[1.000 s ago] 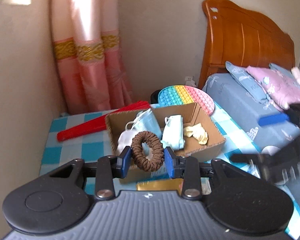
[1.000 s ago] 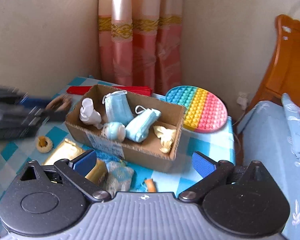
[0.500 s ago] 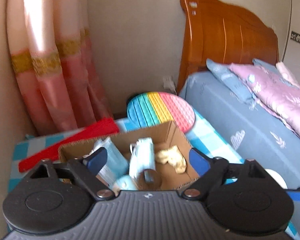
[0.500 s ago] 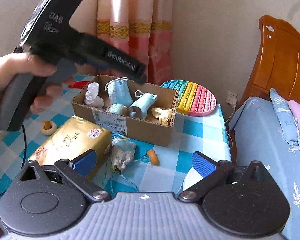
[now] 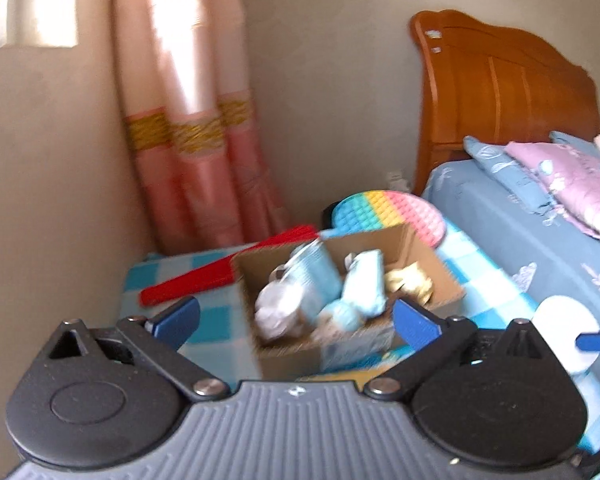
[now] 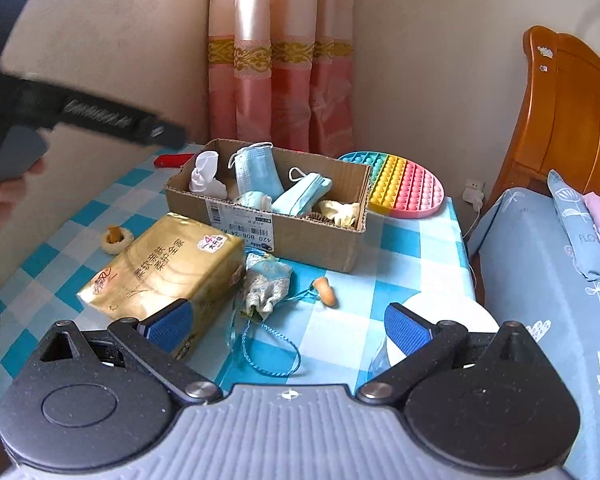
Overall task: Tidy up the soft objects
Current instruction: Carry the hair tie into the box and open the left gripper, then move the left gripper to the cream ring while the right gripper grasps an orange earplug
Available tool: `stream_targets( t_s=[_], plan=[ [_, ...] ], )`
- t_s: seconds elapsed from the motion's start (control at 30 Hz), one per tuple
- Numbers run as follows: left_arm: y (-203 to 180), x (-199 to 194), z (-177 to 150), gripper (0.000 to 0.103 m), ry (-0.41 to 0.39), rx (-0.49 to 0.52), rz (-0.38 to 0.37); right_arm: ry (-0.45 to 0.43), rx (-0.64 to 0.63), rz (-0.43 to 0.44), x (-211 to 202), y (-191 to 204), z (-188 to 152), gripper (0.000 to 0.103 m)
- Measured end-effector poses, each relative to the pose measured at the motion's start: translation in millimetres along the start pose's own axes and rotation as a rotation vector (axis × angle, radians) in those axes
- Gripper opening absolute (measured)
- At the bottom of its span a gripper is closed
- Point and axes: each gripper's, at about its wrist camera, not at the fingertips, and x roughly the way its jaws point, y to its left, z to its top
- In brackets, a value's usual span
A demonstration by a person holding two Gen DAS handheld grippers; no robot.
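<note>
A cardboard box (image 6: 292, 236) on the checked table (image 6: 404, 248) holds blue face masks (image 6: 260, 172), a white sock (image 6: 204, 176), a yellowish cloth (image 6: 340, 210) and a brown scrunchie (image 6: 318, 216) half hidden beside it. My left gripper (image 5: 294, 318) hovers before the box (image 5: 440, 276), its jaws opening wide with nothing between them. In the right wrist view its black body (image 6: 100, 118) hangs at the upper left. My right gripper (image 6: 286, 320) is open and empty, low over the table near a patterned fabric pouch (image 6: 266, 284) with a blue cord (image 6: 272, 352).
A gold tissue pack (image 6: 164, 268), a small cream ring (image 6: 116, 236) and an orange plug (image 6: 326, 290) lie in front of the box. Behind it are a rainbow pop mat (image 6: 408, 184) and a red fan (image 5: 220, 276). A white roll (image 6: 448, 312) and the bed (image 6: 540, 280) are on the right.
The left gripper held the brown scrunchie a second ago, opened over the box and let it go, then drew back. The right gripper pulled back and lower, staying open.
</note>
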Motion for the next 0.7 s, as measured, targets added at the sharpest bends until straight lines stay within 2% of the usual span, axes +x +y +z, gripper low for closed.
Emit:
stream_targets(
  t_s=[0.3,0.43,0.7],
  plan=[
    [34.0,-8.1,-49.3,0.102,0.031,-0.089,0.168,0.009,-0.001,-0.014,-1.1,6.8,-4.4,0.103],
    [50.4,0.5,-70.7,0.102,0.082,-0.165,0.197,0.013,0.007,-0.017,1.0,5.4,-4.4,0.103],
    [65.2,29.9,-91.8,0.102,0.157,-0.207,0.216,0.033,-0.005,-0.024,11.7,5.8,-3.7,0.103]
  ],
)
